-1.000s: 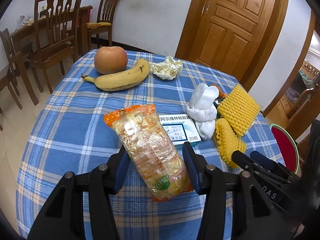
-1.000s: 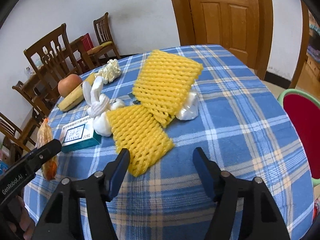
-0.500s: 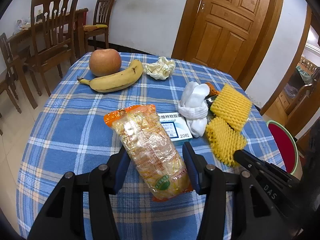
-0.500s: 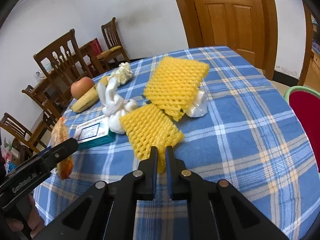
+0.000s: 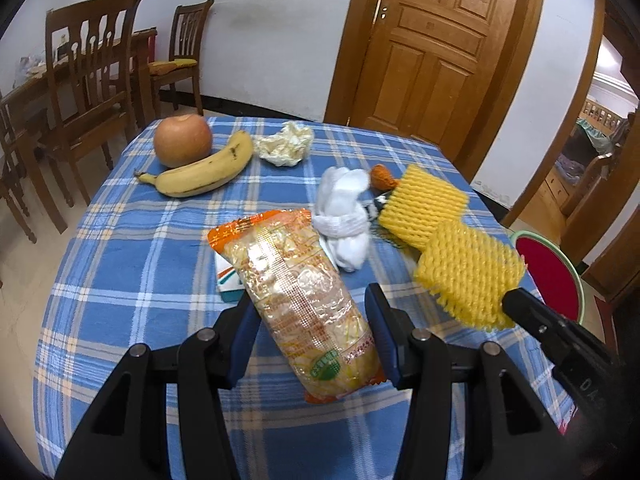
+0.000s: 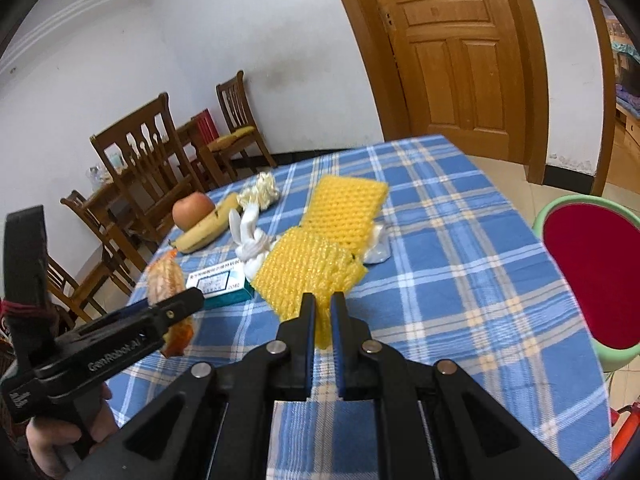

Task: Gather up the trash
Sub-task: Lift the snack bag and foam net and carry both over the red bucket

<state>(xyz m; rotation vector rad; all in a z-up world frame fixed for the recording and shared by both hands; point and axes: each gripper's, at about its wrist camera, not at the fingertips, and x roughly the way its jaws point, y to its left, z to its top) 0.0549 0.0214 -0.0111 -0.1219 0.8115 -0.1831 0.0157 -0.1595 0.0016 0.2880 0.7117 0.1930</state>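
Item: yellow foam net [image 6: 308, 276], soft open mesh, near edge pinched between the clenched jaws of the right gripper [image 6: 323, 312] and lifted off the blue checked table [image 6: 460, 280], where a second earlier it lay flat ahead of jaws spread wide; a second net [image 6: 344, 210] lies flat beyond it. Item: clear orange-ended snack packet [image 5: 304, 300], clamped lengthwise in the left gripper [image 5: 310, 332]. Left view alone shows the packet's printed face; right view alone shows the boxed medicine [image 6: 220, 286] unobstructed and the hand [image 6: 60, 436] holding the left gripper.

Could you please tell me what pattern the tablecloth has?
The tablecloth is a blue plaid with white and cream stripes, clearest in the right wrist view.
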